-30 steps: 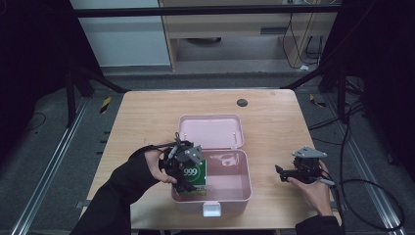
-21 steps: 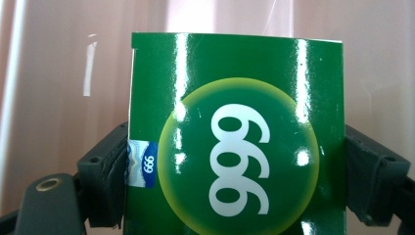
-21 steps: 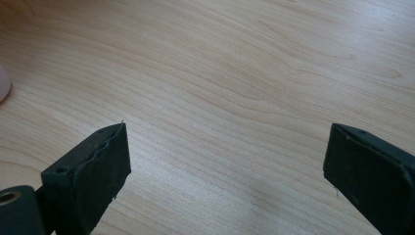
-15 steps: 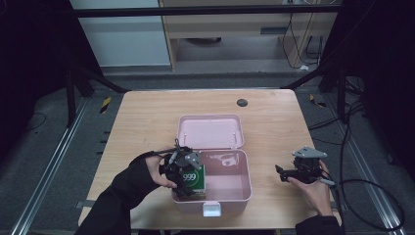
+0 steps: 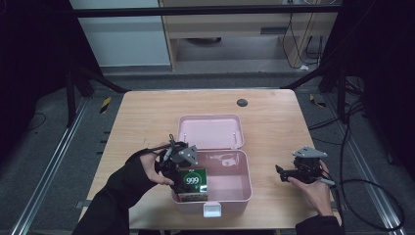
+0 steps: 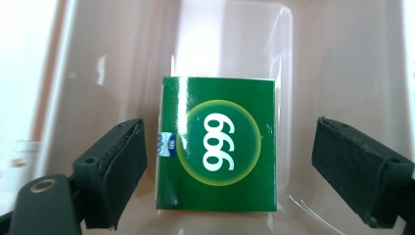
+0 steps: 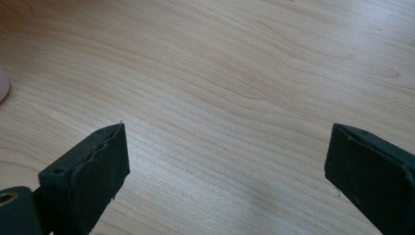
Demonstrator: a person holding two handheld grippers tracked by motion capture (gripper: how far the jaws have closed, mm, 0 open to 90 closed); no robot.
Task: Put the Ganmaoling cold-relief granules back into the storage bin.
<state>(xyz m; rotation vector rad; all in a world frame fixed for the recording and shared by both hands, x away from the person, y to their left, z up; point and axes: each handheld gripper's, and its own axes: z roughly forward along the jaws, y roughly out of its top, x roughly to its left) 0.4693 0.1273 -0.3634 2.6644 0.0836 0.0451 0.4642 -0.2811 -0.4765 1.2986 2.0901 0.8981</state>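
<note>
Left gripper (image 6: 222, 166): black padded jaws wide apart, straddling the glossy green cardboard carton with the white "999" print (image 6: 219, 147). Gaps on both sides, pads not pressing. In the high view the left gripper (image 5: 179, 161) sits lower left of centre, over the near-left corner of the box, gloved hand behind it.

The green carton (image 5: 192, 183) lies inside the open pale-pink plastic storage box (image 5: 230, 183), against its left wall, low centre of the frame. A small blue-white sticker is on the carton edge; print too small to read.

Right gripper (image 7: 222, 161): jaws also spread wide, nothing between them, bare wood below. In the high view the right gripper (image 5: 301, 171) sits at lower right, well apart from the box, resting at table level in the person's hand.

Surface: light wooden rectangular table (image 5: 274, 122), visible grain, small dark round disc (image 5: 242, 102) near the far edge. Box lid is hinged back flat, rounded corners, white latch on the near wall. Something pale and translucent lies in the box's far-left part; can't make it out.

Room: dark, grey floor, metal rails either side, loose cables at right, cabinets at the top of the frame. Forearms are cut off by the bottom edge.
</note>
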